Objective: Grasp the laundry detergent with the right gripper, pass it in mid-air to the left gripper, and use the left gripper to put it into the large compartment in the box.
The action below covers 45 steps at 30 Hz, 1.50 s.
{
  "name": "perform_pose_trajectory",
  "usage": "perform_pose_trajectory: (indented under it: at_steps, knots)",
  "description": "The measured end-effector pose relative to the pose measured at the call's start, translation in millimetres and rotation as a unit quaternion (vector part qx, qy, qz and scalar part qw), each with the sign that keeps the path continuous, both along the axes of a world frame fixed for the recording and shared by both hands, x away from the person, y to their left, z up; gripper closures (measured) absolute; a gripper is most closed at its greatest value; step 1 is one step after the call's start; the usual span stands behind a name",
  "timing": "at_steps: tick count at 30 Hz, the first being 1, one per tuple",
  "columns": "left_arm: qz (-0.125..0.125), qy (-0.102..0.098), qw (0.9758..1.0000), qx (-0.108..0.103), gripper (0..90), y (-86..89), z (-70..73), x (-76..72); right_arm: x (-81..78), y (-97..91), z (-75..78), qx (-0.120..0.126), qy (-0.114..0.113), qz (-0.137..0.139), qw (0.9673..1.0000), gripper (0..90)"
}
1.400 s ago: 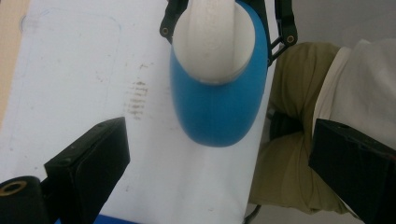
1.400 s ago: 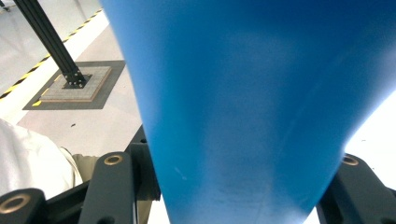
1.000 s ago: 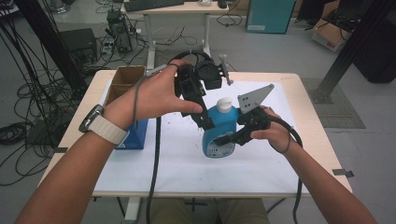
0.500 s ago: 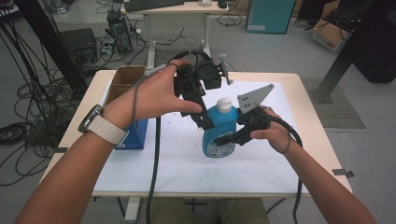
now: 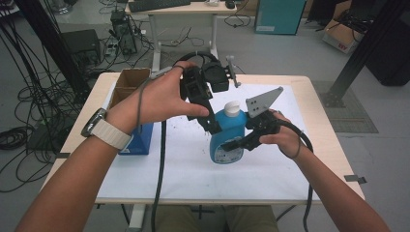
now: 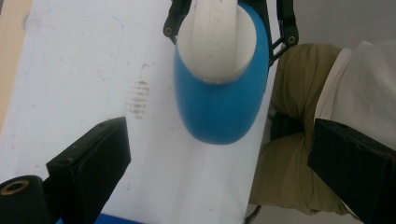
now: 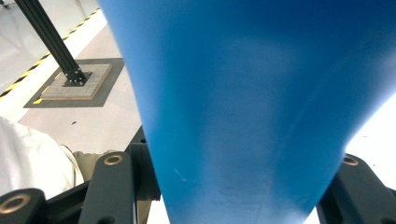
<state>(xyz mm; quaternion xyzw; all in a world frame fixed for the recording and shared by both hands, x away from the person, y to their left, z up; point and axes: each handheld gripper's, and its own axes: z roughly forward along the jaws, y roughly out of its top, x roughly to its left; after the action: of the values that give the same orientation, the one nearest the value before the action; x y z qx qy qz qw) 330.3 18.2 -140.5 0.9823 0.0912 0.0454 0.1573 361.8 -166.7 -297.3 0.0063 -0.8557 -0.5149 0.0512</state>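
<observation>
On the left of the room, black cables (image 5: 29,101) are seen on the grey floor (image 5: 290,53), beside a dark box (image 5: 81,44). A wooden desk (image 5: 333,145) with a light top is seen in the middle, and most of it is covered by a white paper sheet (image 5: 183,169) with small dark smudges. Near the left edge of the desk, an open brown cardboard box (image 5: 126,84) is stood, and a blue box (image 5: 140,137) is just in front of it.

The left gripper (image 5: 212,126) is held above the desk by a hand with a pale watch strap (image 5: 112,134). It is pointed down at the bottle from above. In the left gripper view its black jaws are seen wide apart, and nothing is held between them.

A blue plastic bottle with a white cap (image 5: 227,130) is stood upright near the middle of the desk, on the white sheet. The right gripper (image 5: 231,145) is closed on the sides of the bottle, low on its body. In the right gripper view the blue bottle wall is seen pressed between the two black jaws.

Behind the desk, a second small table (image 5: 193,8) with a keyboard is seen. A teal cabinet (image 5: 278,17) is stood at the back right, and a black metal post (image 5: 360,48) on a grey floor plate is seen at the right.
</observation>
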Motion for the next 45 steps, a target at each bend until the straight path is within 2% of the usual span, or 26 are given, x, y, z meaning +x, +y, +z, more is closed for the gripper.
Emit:
perform_pose_trajectory:
  at_steps: [45]
  knots:
    - [0.002,0.002,1.0,0.0,6.8,1.7,0.0,-0.1,1.2,0.2,0.4,-0.005,-0.001,0.0,1.0,43.4]
